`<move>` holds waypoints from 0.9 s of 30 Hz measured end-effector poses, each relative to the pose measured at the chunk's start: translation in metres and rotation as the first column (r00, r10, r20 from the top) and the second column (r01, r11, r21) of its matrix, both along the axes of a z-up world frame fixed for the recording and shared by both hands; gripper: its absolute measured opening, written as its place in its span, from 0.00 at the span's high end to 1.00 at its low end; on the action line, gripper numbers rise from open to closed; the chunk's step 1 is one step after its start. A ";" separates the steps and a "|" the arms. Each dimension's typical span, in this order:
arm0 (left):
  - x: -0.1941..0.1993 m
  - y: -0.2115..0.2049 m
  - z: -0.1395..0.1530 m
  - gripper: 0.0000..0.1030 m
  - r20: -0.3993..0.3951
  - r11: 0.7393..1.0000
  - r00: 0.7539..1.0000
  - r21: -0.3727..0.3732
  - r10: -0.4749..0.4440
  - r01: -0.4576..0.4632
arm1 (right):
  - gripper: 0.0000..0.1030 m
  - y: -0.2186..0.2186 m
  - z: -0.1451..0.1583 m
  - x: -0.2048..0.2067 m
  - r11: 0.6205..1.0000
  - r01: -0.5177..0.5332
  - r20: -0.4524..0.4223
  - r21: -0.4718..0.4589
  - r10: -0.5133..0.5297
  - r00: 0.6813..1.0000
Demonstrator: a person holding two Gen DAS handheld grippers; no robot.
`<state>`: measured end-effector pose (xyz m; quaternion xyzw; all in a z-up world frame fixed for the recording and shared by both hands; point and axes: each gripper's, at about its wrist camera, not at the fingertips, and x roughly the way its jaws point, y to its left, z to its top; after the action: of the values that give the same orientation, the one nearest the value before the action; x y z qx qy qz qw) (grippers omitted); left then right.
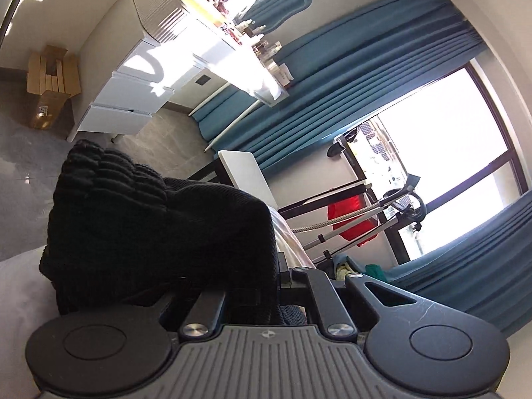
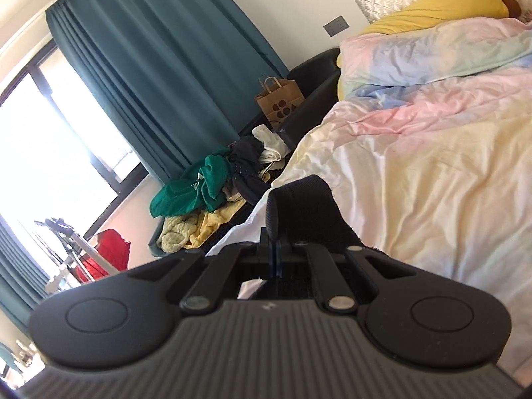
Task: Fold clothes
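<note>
Black knit garment [image 1: 149, 226], bunched thick over left gripper [image 1: 262, 286], pinched in its closed fingers, held up sideways before white dresser [image 1: 133, 76] and teal curtains [image 1: 349, 99]. Same dark fabric [image 2: 306, 212] clamped between right gripper [image 2: 274, 249] fingers, pressed together on it, just above pastel duvet [image 2: 432, 139]. Clothes pile [image 2: 212, 193] heaped beside bed, near paper bag [image 2: 279, 103].

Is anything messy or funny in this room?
Yes. A clothes pile lies jumbled beside the bed, green, dark, white and yellow pieces tangled, not folded. The quilt is rumpled too. Both grippers pinch a black garment, left gripper, right gripper.
</note>
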<state>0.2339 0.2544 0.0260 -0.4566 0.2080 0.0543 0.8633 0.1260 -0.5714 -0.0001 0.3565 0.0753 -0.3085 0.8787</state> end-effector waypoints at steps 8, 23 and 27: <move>0.193 -0.034 -0.070 0.92 -0.204 0.983 0.979 0.177 -0.001 0.038 | 0.95 -0.007 -0.056 0.181 0.986 -0.075 -0.239 -0.150 0.037 0.970; 0.164 -0.015 -0.072 0.38 -0.213 0.968 0.969 0.186 -0.127 0.168 | 0.69 -0.024 -0.084 0.179 0.980 -0.192 -0.228 0.046 0.197 0.953; 0.103 -0.005 -0.051 0.04 -0.132 0.978 0.989 0.189 -0.061 0.086 | 0.33 -0.028 -0.077 0.128 0.972 -0.193 -0.163 0.135 0.214 0.963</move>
<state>0.3374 0.2496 -0.0248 -0.3579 0.2724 0.0711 0.8903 0.2540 -0.5995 -0.0770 0.3694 0.2070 -0.2416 0.8731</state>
